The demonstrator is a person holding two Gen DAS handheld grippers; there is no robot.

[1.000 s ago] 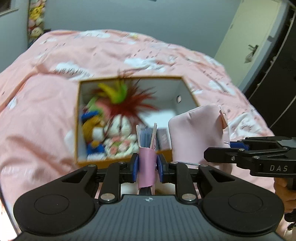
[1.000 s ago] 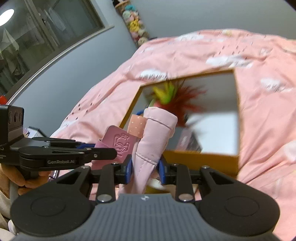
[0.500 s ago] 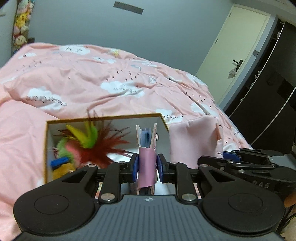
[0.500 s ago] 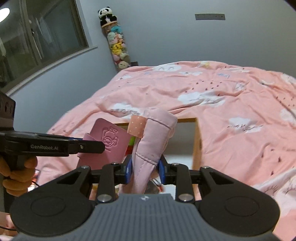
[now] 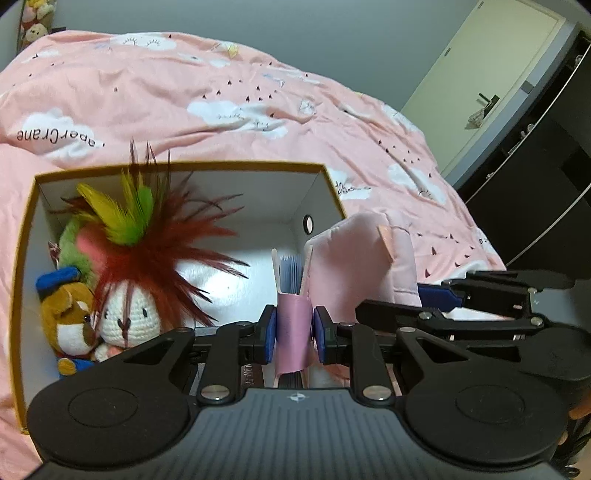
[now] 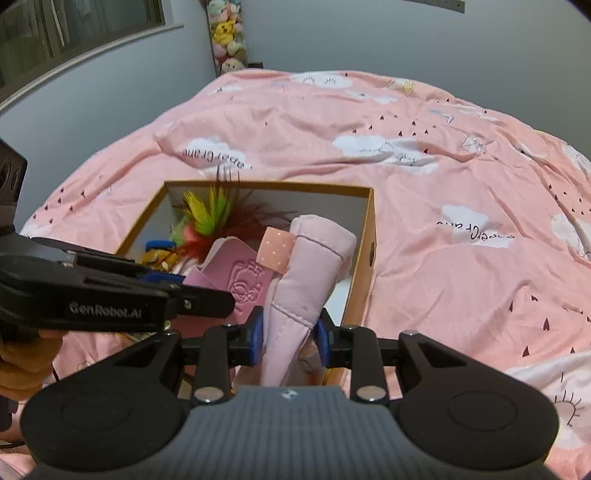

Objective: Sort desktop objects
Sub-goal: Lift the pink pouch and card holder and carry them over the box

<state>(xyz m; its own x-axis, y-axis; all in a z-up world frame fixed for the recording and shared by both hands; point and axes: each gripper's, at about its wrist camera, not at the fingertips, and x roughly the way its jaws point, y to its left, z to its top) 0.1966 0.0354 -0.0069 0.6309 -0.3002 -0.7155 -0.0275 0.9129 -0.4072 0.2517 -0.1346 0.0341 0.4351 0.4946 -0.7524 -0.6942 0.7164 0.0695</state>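
The left gripper [image 5: 294,329] pinches a pink notebook [image 5: 293,325] and the right gripper [image 6: 289,334] a pink cushion [image 6: 306,273] — both above the box's [image 6: 364,280] six-o'clock edge. Released together, they could jam or snag the feathers [image 5: 147,236] — the toys crowd nine o'clock.

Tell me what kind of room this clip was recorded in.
Most likely a bedroom: a bed with a pink cloud-print duvet fills the view, plush toys are stacked in the corner by a window, and a door stands beside dark cabinets.
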